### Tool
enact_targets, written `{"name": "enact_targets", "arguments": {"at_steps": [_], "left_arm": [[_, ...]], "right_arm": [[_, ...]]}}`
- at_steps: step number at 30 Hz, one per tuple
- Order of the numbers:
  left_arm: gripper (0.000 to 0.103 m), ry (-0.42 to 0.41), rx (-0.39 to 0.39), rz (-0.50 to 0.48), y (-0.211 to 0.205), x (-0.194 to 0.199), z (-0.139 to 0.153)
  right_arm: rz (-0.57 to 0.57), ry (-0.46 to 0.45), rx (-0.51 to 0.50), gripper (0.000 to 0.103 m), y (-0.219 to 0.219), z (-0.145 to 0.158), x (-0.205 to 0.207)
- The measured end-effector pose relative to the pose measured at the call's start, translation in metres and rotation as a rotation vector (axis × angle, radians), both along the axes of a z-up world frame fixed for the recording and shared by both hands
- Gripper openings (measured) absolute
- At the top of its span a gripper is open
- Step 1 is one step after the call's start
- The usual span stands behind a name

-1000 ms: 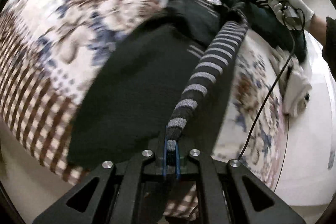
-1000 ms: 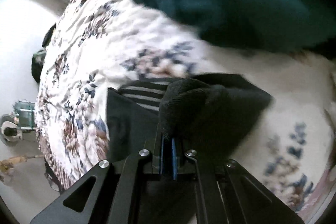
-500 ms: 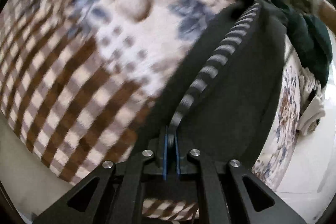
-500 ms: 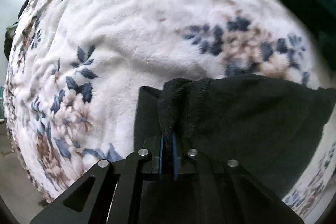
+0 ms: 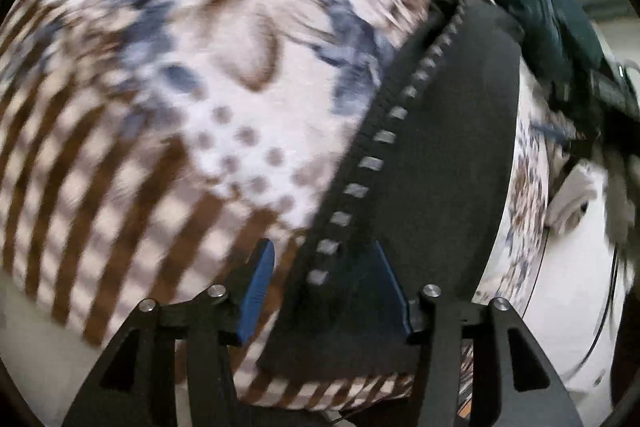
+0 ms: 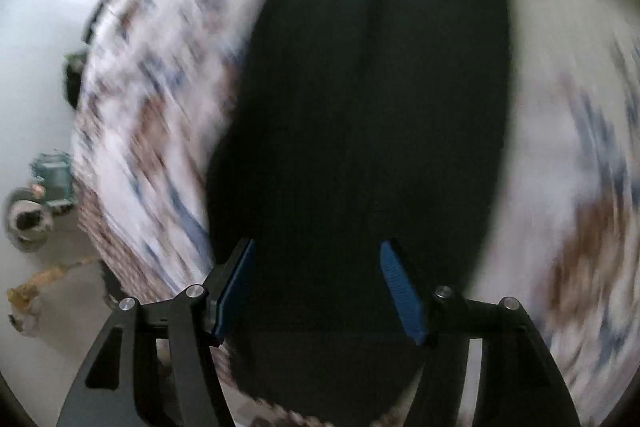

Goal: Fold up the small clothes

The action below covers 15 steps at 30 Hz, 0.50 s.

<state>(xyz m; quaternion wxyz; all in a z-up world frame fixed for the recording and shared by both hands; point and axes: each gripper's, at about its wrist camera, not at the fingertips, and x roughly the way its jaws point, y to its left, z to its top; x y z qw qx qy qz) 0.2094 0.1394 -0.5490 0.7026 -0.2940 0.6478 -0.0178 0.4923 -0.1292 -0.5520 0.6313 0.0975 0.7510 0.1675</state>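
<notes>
- as the black garment [image 5: 448,155] lies flat on the floral blanket [image 5: 224,115], its long axis runs away from both cameras, from the near edge of the bed toward the far side.
- a striped grey-and-black band [image 5: 384,137] marks the garment's left edge in the left wrist view and runs along that same axis.
- left gripper [image 5: 324,291]: the jaws have just been opening and now stand apart; the near corner of the garment, with the end of the striped band, lies between the blue pads, but neither pad presses on it.
- right gripper [image 6: 316,291]: the jaws have just been opening and stand wide; the black garment [image 6: 368,131] spreads below and ahead of them, and nothing is pinched.
- both grippers point steeply down at the garment's near end; the left sits at the striped edge. which is nearer to the cloth cannot be told from these views, as the right view is heavily blurred.
- judgement: the cloth appears laid out and let go; a next fold would likely call for a fresh hold on an edge.
- beyond the garment, a dark teal cloth pile [image 5: 532,7] lies at the far right, just past the garment's far end.
- no container is in view.
</notes>
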Motion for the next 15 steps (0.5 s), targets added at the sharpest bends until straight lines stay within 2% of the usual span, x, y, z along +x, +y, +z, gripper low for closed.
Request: {"name": "enact_targets", "arguments": {"at_steps": [2,4,6,8,10,13,15], "left_arm": [[0.049,0.092,0.116,-0.092,-0.012,0.006,-0.022],[0.049,0.131,0.108,-0.085,-0.008,0.004,-0.033],[0.049,0.154,0.077,-0.058,0.005,0.009,-0.028],[0.049,0.119,0.088,-0.045,0.017,0.020,-0.007],[0.049,0.058,0.083,-0.042,0.024,0.045,0.017],[0.053,-0.046,0.032,-0.038,0.024,0.109,0.043],[0.053,-0.145,-0.003,-0.058,0.014,0.177,0.052]], "right_arm": [[-0.003,0.050,-0.018,0.066,-0.012,-0.020,-0.047],[0.039,0.093,-0.092,0.066,-0.016,-0.050,-0.088],[0.104,0.101,-0.182,0.066,-0.020,-0.074,-0.121],[0.087,0.108,-0.203,0.066,-0.027,-0.079,-0.132],[0.007,0.025,-0.148,0.066,-0.039,-0.058,-0.121],[-0.092,-0.091,-0.128,0.066,-0.059,-0.033,-0.087],[-0.162,-0.123,-0.100,0.066,-0.073,-0.027,-0.060]]}}
